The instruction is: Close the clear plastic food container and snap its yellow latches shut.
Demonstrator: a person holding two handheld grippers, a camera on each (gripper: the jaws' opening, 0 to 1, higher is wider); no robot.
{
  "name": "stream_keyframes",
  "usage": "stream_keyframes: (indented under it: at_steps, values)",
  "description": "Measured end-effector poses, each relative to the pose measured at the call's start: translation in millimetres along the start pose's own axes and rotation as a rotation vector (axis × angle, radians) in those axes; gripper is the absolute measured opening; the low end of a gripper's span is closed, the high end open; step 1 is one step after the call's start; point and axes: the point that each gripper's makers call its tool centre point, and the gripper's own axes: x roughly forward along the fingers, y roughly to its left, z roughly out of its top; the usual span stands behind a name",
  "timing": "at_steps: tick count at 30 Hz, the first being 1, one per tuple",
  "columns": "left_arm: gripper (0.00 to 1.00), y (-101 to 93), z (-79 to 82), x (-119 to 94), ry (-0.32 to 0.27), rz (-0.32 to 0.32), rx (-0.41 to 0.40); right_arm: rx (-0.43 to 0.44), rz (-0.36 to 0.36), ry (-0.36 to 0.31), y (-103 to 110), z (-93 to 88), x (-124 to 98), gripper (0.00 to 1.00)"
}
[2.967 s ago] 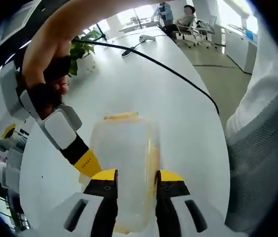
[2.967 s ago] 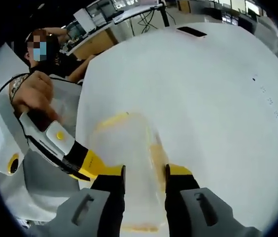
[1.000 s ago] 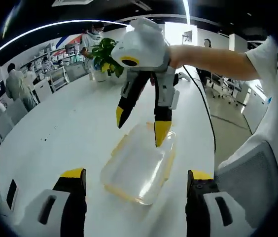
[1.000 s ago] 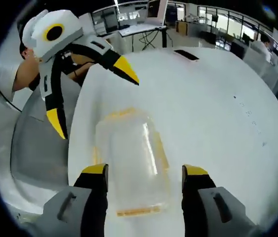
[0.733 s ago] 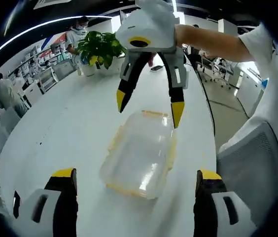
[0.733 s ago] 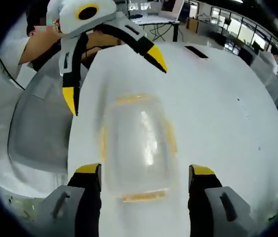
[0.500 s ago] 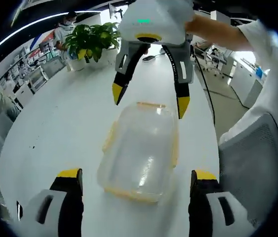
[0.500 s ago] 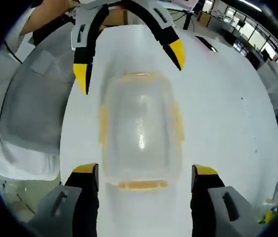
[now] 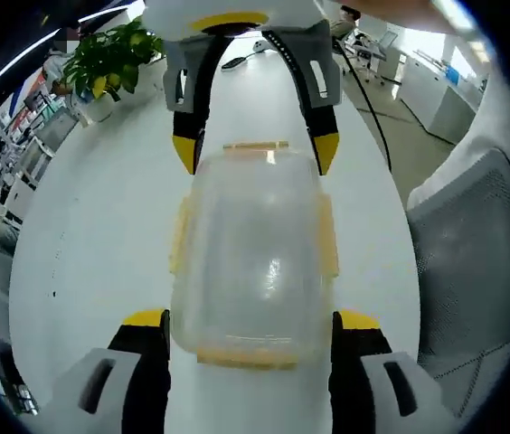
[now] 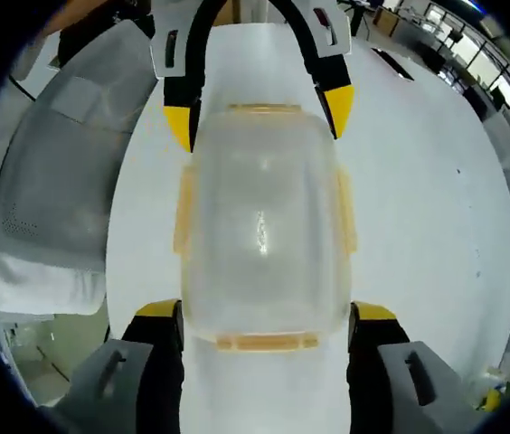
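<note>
White table (image 9: 92, 235), office behind; both hand-held grippers (image 9: 248, 321) (image 10: 266, 316) wide open, straddling container (image 9: 253, 253).

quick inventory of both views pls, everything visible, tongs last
Clear plastic food container: 1, clear with its lid on, on the table between the two tongs.
Yellow latches: 4 seen, yellow, one on each side of the container; whether snapped shut, cannot tell.
Table: 1, white, under the container.
Potted plant: 1, green leaves in a white pot, at the far left of the table in the left gripper view.
Cable: 1, black, along the table's far right edge.
Chair: 1, grey, beside the table.
Left tongs: 1, black with yellow tips, open, at one short end of the container.
Right tongs: 1, same colours, open, at the opposite end.
</note>
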Motion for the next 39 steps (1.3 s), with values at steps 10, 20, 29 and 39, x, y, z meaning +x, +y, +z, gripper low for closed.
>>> stream_keyframes:
  at_steps: [10, 20, 29, 39]
  values:
    - [0.67, 0.5, 0.3, -0.5, -0.025, -0.019, 0.037, 0.006, 0.001, 0.005, 0.3, 1.6, 1.2, 0.71]
    - [0.67, -1.6, -25.9, -12.1, 0.013, -0.017, 0.056, 0.015, -0.006, -0.005, 4.8, 29.2, 8.9, 0.71]
    - [0.67, -10.7, -62.0, -30.8, 0.011, -0.005, 0.031, -0.013, 0.000, -0.014, 15.4, 69.3, 20.0, 0.71]
    - [0.66, -18.2, -100.2, -51.8, -0.007, 0.008, 0.003, -0.036, 0.004, 0.001, 23.4, 108.1, 30.4, 0.71]
